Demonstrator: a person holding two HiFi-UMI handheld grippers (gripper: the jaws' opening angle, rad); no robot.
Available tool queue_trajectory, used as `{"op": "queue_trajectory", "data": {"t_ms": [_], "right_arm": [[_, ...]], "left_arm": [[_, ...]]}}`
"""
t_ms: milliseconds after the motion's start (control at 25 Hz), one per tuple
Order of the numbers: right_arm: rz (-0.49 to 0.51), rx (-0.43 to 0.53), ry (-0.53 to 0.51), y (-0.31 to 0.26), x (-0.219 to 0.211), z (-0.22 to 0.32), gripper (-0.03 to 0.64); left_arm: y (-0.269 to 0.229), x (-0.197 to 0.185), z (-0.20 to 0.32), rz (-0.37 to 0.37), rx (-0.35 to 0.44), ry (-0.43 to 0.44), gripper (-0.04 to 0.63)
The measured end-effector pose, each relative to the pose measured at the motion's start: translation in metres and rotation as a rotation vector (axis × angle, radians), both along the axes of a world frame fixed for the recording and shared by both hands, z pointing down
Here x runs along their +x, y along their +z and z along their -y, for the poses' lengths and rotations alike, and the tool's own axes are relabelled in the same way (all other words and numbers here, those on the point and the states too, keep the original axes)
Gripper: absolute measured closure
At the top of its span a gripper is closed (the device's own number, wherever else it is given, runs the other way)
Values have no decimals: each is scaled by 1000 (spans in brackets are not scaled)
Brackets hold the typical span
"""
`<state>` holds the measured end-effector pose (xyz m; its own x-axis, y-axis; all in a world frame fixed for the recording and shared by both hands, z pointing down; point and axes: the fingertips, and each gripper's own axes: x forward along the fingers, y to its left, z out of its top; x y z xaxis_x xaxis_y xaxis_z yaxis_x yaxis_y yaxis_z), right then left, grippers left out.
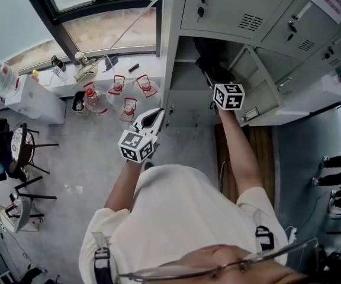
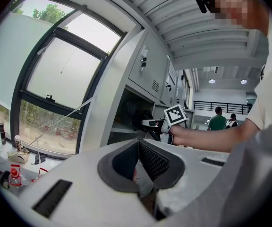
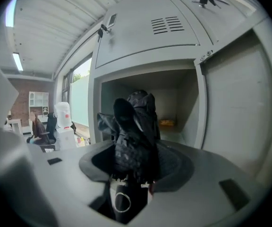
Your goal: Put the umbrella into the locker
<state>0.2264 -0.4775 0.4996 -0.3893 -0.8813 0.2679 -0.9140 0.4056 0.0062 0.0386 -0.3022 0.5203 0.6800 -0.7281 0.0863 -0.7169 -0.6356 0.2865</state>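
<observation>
Crinkled black cloth umbrella [image 3: 135, 126]; matt grey locker [image 3: 145, 37], seemingly painted metal.

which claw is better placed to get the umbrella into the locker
Right. The right claw is shut on the folded black umbrella and points straight into the open locker. The left claw is shut on nothing and sits lower, near the person's chest, off to the side of the opening.

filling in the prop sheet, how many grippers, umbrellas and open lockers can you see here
grippers: 2 (left gripper, shut and empty; right gripper)
black umbrella: 1, held in the right gripper
open locker: 1
total: 4
</observation>
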Motion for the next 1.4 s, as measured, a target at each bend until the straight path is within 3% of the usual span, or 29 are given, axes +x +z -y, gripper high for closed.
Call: {"op": "queue_trajectory", "data": {"t_ms": [320,520,680,1400], "right_arm": [[-212,30,17,6,-1,33,400],[-336,46,32,5,-7,57,400],[-429,29,33,9,-13,77,399],[-651,16,26,29,-19,129,364]], "left_arm": [[-8,7,11,-8,9,-19,591],[-11,6,11,73,48,-38,591],[-14,4,14,71,59,-50,589],[3,-21,22,56,-7,-104,590]]}}
